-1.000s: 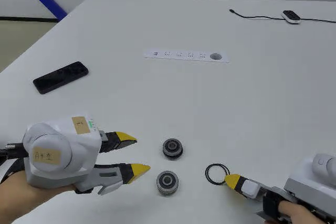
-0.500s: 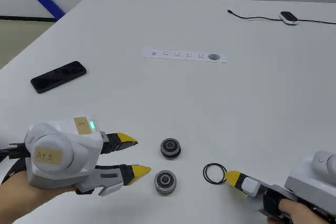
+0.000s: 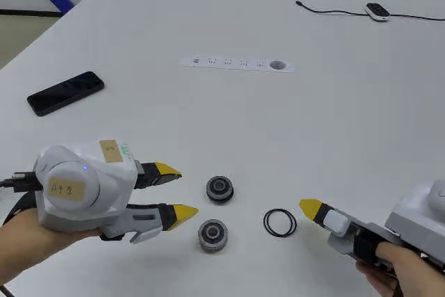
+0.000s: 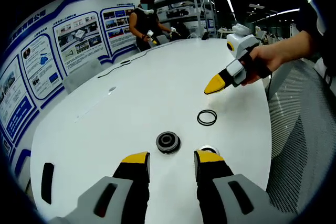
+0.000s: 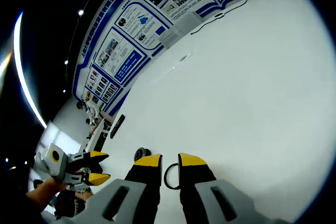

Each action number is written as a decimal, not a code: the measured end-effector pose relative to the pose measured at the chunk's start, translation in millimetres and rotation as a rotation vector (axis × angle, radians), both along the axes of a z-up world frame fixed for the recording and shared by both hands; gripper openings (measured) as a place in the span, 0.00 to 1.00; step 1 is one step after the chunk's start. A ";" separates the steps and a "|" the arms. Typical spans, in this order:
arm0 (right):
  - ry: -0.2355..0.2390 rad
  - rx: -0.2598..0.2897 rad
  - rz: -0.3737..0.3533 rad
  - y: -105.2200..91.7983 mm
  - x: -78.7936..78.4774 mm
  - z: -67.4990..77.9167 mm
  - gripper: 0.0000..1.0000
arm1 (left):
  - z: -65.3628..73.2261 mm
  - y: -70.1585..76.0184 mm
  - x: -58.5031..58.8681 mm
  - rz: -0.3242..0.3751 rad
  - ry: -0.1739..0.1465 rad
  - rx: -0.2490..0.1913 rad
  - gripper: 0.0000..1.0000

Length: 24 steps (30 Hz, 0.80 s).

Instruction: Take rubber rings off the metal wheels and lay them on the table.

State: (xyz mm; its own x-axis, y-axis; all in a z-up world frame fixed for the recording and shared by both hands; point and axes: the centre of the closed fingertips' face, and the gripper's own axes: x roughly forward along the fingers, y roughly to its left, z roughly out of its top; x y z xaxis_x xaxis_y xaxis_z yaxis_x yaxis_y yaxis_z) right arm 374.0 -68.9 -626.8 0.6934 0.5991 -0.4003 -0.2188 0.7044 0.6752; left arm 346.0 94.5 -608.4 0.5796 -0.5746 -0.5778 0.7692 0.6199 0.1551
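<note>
White counter, mostly bare. One rubber ring lies flat on it. Just left of the ring sit the far wheel and near wheel. Beyond them is my left gripper, fingers wide apart and empty. Just right of the ring is my right gripper, fingers narrowly apart and empty. I'd clamp one wheel steady first, then peel its ring off with a fingertip.

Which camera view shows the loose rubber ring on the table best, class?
The head view: the rubber ring lies whole, seen from above. The left gripper view shows it whole too, but flattened and farther off. The right gripper view shows part of it, between the jaws.
</note>
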 end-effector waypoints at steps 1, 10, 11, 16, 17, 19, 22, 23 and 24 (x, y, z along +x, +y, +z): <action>-0.015 0.002 0.003 1.8 0.9 5.7 0.14 | -0.9 -1.0 2.1 -0.003 0.001 0.002 0.35; -0.015 0.052 0.040 22.2 6.3 10.6 0.15 | -19.6 -13.6 26.4 -0.049 0.041 0.012 0.33; -0.011 0.055 0.044 24.6 6.4 9.5 0.15 | -21.5 -15.2 28.0 -0.056 0.045 0.014 0.33; -0.004 0.063 0.095 38.6 7.2 3.9 0.19 | -32.9 -22.2 35.1 -0.084 0.070 0.020 0.31; -0.004 0.069 0.100 40.7 7.1 4.0 0.19 | -34.7 -22.6 36.2 -0.085 0.076 0.019 0.31; -0.007 0.084 0.107 44.7 8.4 4.3 0.19 | -37.9 -23.6 38.4 -0.089 0.083 0.020 0.30; -0.005 0.101 0.111 49.0 10.7 3.5 0.19 | -38.5 -24.0 42.6 -0.088 0.078 0.017 0.28; -0.002 0.107 0.111 49.5 13.1 1.4 0.19 | -37.7 -24.0 45.2 -0.086 0.068 0.018 0.26; 0.000 0.109 0.111 49.8 14.3 0.4 0.19 | -37.4 -24.3 46.2 -0.086 0.068 0.014 0.25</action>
